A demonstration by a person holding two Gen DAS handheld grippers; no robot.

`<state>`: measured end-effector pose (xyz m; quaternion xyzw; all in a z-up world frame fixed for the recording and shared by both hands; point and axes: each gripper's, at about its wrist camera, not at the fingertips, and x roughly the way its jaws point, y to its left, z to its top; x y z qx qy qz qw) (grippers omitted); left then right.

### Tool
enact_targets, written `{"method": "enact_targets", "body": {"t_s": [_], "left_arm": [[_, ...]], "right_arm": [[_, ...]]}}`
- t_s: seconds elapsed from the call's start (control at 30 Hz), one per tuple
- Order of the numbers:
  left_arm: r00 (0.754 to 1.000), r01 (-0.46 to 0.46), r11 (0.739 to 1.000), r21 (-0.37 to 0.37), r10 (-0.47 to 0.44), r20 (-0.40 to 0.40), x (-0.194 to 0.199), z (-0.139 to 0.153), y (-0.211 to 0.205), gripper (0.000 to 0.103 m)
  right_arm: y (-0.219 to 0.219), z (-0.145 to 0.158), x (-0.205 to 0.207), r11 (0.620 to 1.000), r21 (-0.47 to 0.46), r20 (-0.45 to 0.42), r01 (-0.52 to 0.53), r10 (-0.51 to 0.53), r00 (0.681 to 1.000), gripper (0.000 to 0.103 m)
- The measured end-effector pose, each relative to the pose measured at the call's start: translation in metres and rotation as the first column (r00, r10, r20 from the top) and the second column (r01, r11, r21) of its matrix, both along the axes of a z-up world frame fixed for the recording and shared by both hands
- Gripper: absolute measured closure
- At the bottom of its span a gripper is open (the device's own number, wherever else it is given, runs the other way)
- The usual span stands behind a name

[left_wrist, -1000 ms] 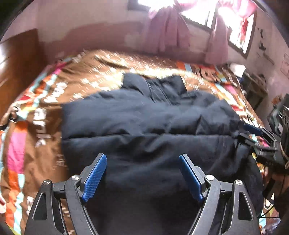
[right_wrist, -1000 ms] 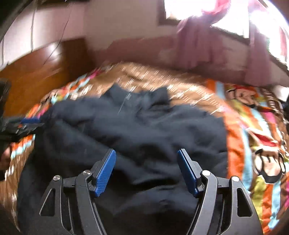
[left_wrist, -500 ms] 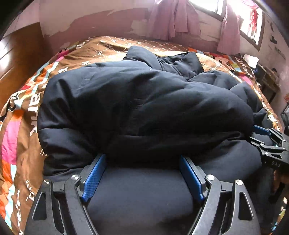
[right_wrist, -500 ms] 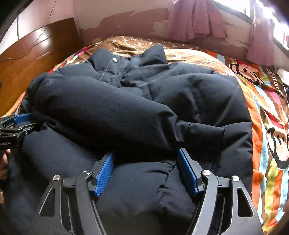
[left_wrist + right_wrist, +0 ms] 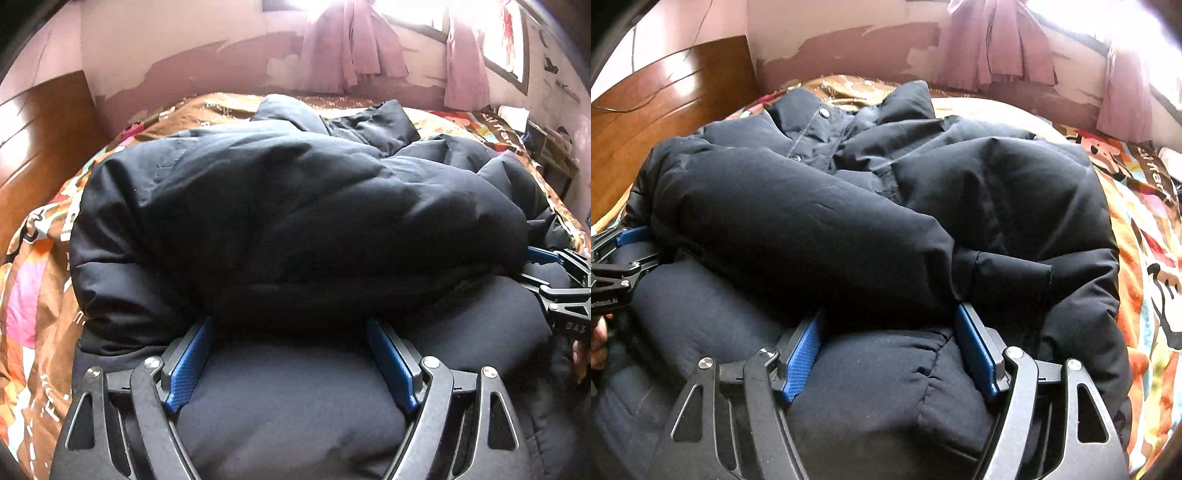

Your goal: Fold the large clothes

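A dark navy puffer jacket (image 5: 295, 206) lies on the bed with its collar at the far end. One sleeve (image 5: 798, 229) is folded across its front. My left gripper (image 5: 289, 325) is pressed down on the near, lower part of the jacket. Its jaws stand wide, padding bulges between the blue pads (image 5: 188, 365), and the tips sit under the folded sleeve. My right gripper (image 5: 890, 314) rests the same way further right, open, its tips beneath the sleeve's cuff (image 5: 1004, 273). Each gripper shows at the edge of the other's view: the right gripper (image 5: 554, 280), the left gripper (image 5: 617, 258).
A brown and orange cartoon bedspread (image 5: 33, 295) covers the bed (image 5: 1145, 221). A wooden headboard (image 5: 665, 103) stands at the left, pink curtains (image 5: 351, 48) hang on the far wall, and a cluttered side table (image 5: 546, 147) is at the right. A hand (image 5: 598, 339) shows at the left edge.
Both grippers have come down from above the jacket onto its near part. Their tips are now tucked under the folded sleeve. The jaws stand as wide as before.
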<state>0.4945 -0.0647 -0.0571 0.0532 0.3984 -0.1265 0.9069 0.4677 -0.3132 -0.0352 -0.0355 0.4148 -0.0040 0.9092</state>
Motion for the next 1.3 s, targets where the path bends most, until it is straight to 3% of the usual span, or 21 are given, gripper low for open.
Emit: {"method": "enact_targets", "body": {"t_s": [0.4, 0.53, 0.67, 0.77, 0.83, 0.93, 1.03, 1.17, 1.3], "left_arm": [[0.999, 0.037, 0.999, -0.013, -0.037, 0.028, -0.008, 0.004, -0.002, 0.001], [0.999, 0.032, 0.999, -0.003, -0.032, -0.017, -0.008, 0.011, -0.002, 0.0], [0.994, 0.029, 0.997, -0.074, -0.036, -0.1, -0.009, 0.034, 0.009, 0.0], [0.993, 0.054, 0.991, -0.125, -0.066, -0.097, 0.0, 0.059, 0.017, 0.0], [0.994, 0.071, 0.991, -0.113, -0.079, -0.071, 0.016, 0.079, 0.017, 0.0], [0.994, 0.071, 0.995, -0.072, -0.076, -0.077, 0.056, 0.097, 0.013, 0.0], [0.993, 0.055, 0.996, -0.069, -0.062, -0.105, 0.106, 0.106, 0.01, 0.0], [0.993, 0.033, 0.999, -0.037, -0.037, -0.11, 0.169, 0.111, 0.002, 0.0], [0.988, -0.013, 0.997, -0.072, 0.001, -0.156, 0.232, 0.104, -0.012, 0.0]], "right_arm": [[0.0, 0.004, -0.005, 1.0, 0.013, 0.035, -0.018, 0.018, 0.999, 0.029], [0.0, 0.006, -0.007, 1.0, 0.012, 0.047, -0.023, 0.023, 0.999, 0.027], [-0.003, 0.019, -0.008, 0.999, 0.04, 0.007, -0.026, 0.026, 1.0, 0.025], [-0.008, 0.037, -0.005, 0.997, 0.07, -0.032, -0.039, 0.041, 0.999, 0.024], [-0.013, 0.056, 0.0, 0.995, 0.083, -0.018, -0.053, 0.054, 0.998, 0.022], [-0.021, 0.08, 0.022, 0.993, 0.102, 0.002, -0.063, 0.064, 0.998, 0.01], [-0.031, 0.099, 0.061, 0.989, 0.135, 0.002, -0.051, 0.051, 0.999, 0.009], [-0.038, 0.103, 0.134, 0.987, 0.153, -0.07, -0.039, 0.05, 0.996, 0.007], [-0.038, 0.1, 0.195, 0.984, 0.18, -0.118, -0.012, 0.034, 0.992, 0.007]]}}
